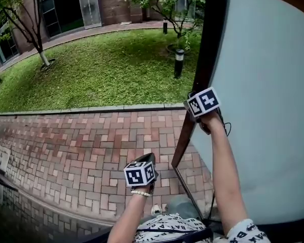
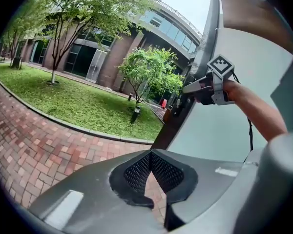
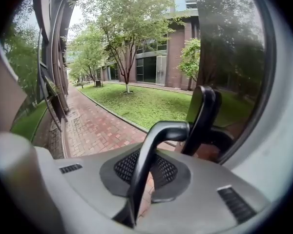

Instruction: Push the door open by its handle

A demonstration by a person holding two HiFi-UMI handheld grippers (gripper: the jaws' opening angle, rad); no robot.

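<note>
The door [image 1: 263,110] at the right of the head view stands swung out over the brick paving [image 1: 91,146], with the right gripper [image 3: 146,172] clamped on its black handle [image 3: 168,130] and the left gripper [image 2: 154,179] nearly closed on nothing; the push appears well advanced, and the next move calls for firm outward pressure.

Door [image 1: 263,110] edges out of view

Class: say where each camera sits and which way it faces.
Head view: on head, steeply down at brick paving; both arms, left claw, right claw.
Left gripper view: on left claw, toward lawn and door; right forearm.
Right gripper view: on right claw, facing the gripped door handle.
Shared: head and left gripper views show the right claw.
</note>
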